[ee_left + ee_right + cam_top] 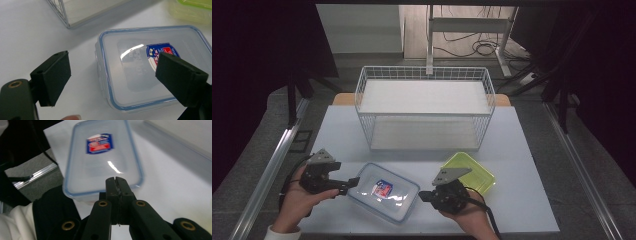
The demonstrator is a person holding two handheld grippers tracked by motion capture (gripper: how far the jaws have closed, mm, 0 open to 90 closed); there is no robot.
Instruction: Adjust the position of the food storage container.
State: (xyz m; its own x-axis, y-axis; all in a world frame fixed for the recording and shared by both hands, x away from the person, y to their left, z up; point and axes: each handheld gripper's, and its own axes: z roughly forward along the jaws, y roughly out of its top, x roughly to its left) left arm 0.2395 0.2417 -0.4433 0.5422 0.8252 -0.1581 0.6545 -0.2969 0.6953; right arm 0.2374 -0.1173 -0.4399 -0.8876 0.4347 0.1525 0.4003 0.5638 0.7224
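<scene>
A clear box (384,192) with a blue-rimmed lid lies at the near edge of the white table (522,150) — between two hand-held grippers.

The box carries a red-and-blue label (382,188) on its lid. The left gripper (354,183) sits at the box's left end with its jaws spread wide, one on each side of that end. The right gripper (421,196) — jaws pressed together, holding nothing — points at the box's right end. A green lid (472,170) lies just behind it, and a white wire basket (424,107) stands farther back.
</scene>
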